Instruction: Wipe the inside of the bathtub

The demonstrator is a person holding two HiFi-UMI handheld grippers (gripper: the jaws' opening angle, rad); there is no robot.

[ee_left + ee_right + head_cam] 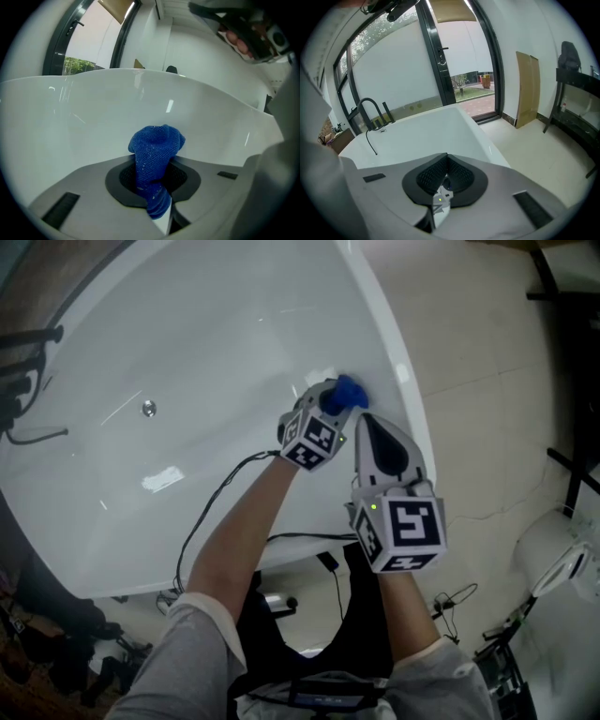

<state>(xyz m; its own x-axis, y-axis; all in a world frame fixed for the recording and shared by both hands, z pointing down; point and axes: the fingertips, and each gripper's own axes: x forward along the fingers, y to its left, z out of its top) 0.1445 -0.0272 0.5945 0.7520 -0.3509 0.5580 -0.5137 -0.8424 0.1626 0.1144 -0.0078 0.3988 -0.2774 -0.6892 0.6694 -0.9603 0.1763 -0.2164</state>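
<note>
We reach our left arm forward into the bathtub [187, 362]. The left gripper [333, 404] is clamped on a blue cloth [349, 393] against the inner wall, just under the right rim. The right gripper [370, 427] hovers over that rim, jaws together on nothing. Only its own view shows the black faucet [370, 110], and only the head view shows the drain [148, 409].

Head view steeply down onto bathtub [216, 343]
</note>
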